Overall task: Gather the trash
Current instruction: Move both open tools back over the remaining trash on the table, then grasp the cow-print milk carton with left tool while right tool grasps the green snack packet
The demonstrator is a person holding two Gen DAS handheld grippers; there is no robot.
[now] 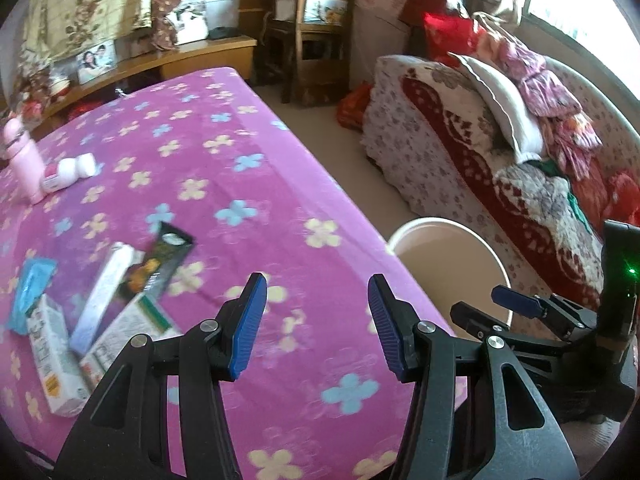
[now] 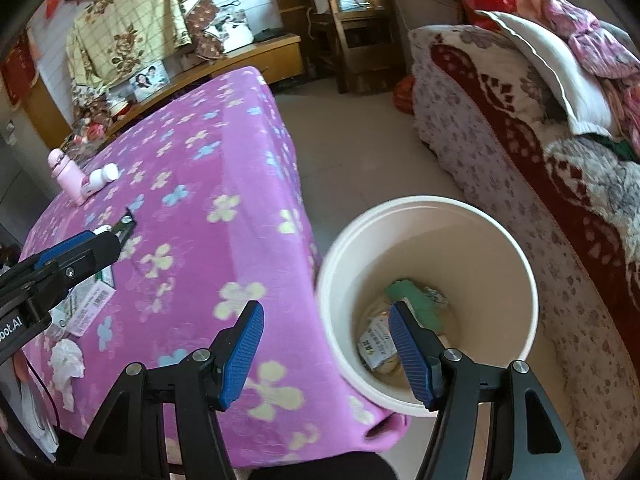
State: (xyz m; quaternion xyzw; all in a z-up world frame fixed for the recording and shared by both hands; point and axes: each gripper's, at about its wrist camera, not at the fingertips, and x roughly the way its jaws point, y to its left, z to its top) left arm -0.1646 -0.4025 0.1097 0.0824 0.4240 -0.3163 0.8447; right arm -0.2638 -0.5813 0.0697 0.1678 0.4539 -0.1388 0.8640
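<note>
A pile of trash lies on the pink flowered table [image 1: 224,184]: a white carton [image 1: 52,356], a white box [image 1: 102,300], a dark snack wrapper [image 1: 160,264] and a blue packet [image 1: 32,284]. My left gripper [image 1: 316,324] is open and empty above the table's near right part, to the right of the pile. A cream bin [image 2: 428,304] stands on the floor beside the table and holds wrappers [image 2: 408,320]. My right gripper [image 2: 326,352] is open and empty above the bin's left rim. A crumpled tissue [image 2: 66,360] lies near the table's front edge.
A pink bottle [image 1: 24,160] and a small white bottle [image 1: 70,172] rest at the table's far left. A sofa [image 2: 520,140] piled with cushions and clothes runs along the right. A wooden chair [image 1: 312,40] and a low shelf [image 1: 160,60] stand behind.
</note>
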